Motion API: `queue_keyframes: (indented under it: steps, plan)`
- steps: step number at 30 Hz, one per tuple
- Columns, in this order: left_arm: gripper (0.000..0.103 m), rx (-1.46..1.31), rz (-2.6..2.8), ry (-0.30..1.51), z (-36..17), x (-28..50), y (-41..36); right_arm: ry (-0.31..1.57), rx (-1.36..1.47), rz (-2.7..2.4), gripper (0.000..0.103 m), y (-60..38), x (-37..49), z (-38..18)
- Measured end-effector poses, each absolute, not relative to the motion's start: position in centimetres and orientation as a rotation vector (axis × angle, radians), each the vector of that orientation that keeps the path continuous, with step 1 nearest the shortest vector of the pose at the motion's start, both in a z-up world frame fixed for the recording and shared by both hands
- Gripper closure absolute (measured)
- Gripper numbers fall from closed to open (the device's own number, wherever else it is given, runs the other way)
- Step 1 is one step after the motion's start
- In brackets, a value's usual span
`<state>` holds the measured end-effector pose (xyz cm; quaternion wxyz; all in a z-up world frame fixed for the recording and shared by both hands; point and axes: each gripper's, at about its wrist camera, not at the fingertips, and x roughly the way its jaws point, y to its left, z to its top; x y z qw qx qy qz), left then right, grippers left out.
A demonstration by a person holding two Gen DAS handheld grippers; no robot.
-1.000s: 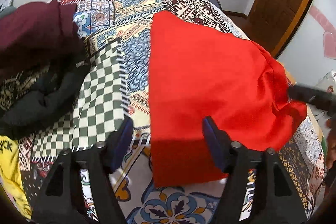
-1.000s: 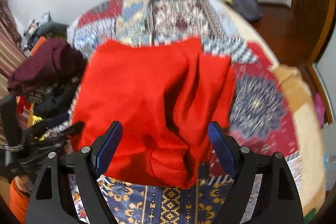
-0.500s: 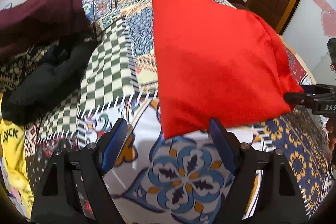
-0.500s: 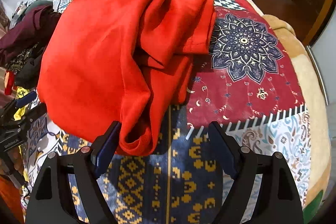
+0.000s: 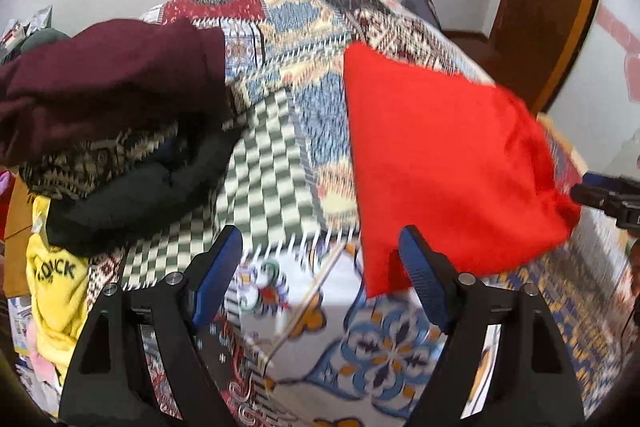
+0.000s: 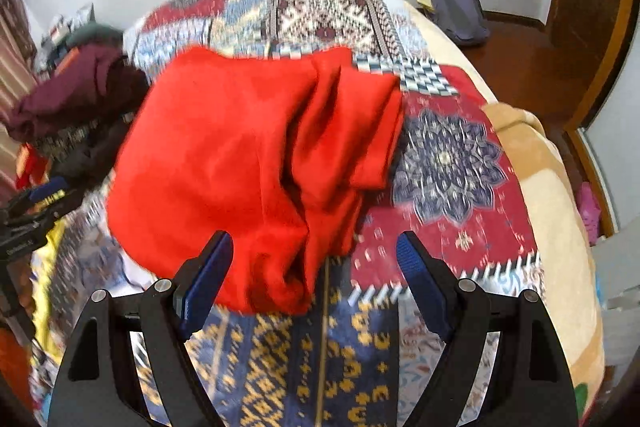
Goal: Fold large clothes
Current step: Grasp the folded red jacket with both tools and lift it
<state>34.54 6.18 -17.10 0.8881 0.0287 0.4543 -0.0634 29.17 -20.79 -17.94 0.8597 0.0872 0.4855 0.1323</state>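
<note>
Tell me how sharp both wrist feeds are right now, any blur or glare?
Left wrist view: the bedspread is streaked with motion blur, the red garment soft-edged, fisheye corners dark. Right wrist view: the garment and bedspread are smeared too, no glare; gripper fingers stay crisp.

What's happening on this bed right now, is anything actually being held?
Nothing is held. A person's left gripper and right gripper both hover open over the patchwork bedspread. The folded red garment lies loose on it, right side rumpled. A pile of other clothes sits at the left.
</note>
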Motion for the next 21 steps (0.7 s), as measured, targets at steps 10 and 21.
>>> queue_keyframes:
  steps: [10,21]
  plan:
    - [0.022,-0.236,-0.327,1.105,-20.9,42.0,5.0,1.149,0.524,0.357,0.021,-21.5,34.8,-22.8]
    - [0.022,-0.549,-0.475,1.189,-25.0,47.7,5.5,1.165,0.667,0.491,0.019,-21.4,38.0,-25.3]
